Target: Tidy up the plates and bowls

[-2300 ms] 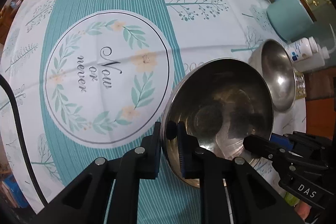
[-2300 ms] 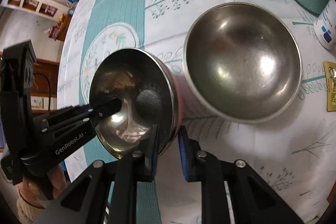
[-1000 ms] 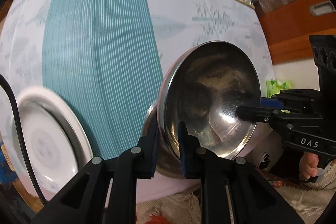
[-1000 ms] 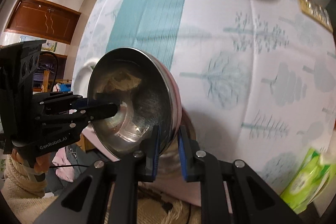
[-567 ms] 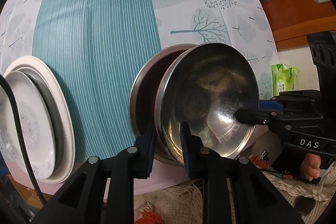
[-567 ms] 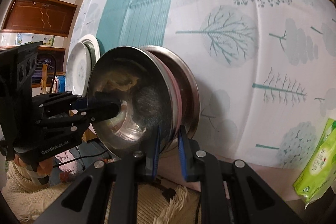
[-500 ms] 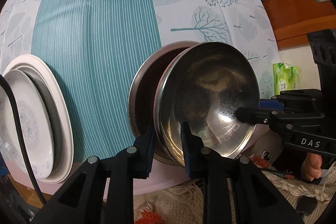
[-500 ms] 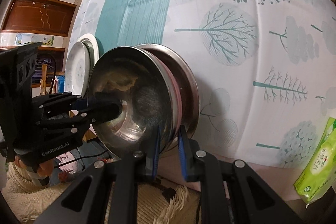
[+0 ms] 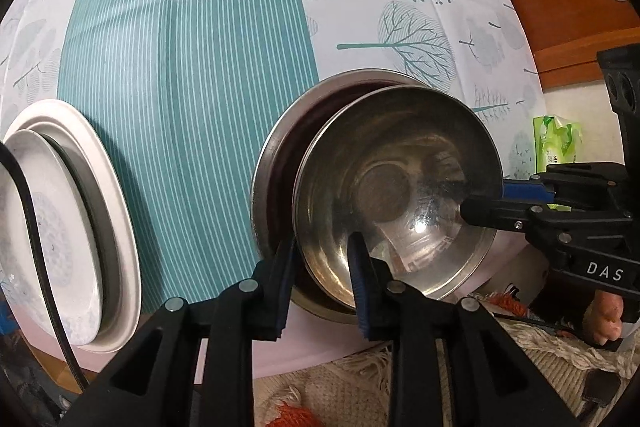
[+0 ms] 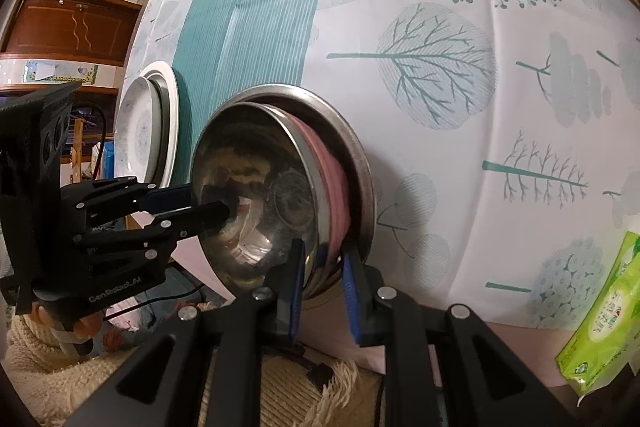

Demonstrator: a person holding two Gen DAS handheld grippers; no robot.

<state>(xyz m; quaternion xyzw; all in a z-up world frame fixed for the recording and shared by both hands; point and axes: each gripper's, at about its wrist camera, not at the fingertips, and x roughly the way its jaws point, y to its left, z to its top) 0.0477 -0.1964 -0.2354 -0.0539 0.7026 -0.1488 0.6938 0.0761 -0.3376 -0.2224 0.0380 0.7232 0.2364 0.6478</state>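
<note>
Near the tablecloth's (image 9: 224,39) front edge, beside stacked plates (image 9: 72,227), a steel bowl (image 9: 396,195) sits mouth-up, nested slightly askew in a wider bowl (image 9: 276,163); the left gripper (image 9: 320,283) and right gripper (image 10: 322,287) are opening, straddling its rim, so releasing and lifting clear seems next.

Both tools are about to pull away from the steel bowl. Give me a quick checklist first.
1. Steel bowl nested in the larger bowl: ok, though it sits tilted.
2. Left tool letting go: jaws opening, rim between them; contact cannot tell.
3. Right tool letting go: jaws opening, rim between them; contact cannot tell.
4. Stack away from the table edge: not ok, it sits close.
5. Plates apart from the bowls: ok.
</note>
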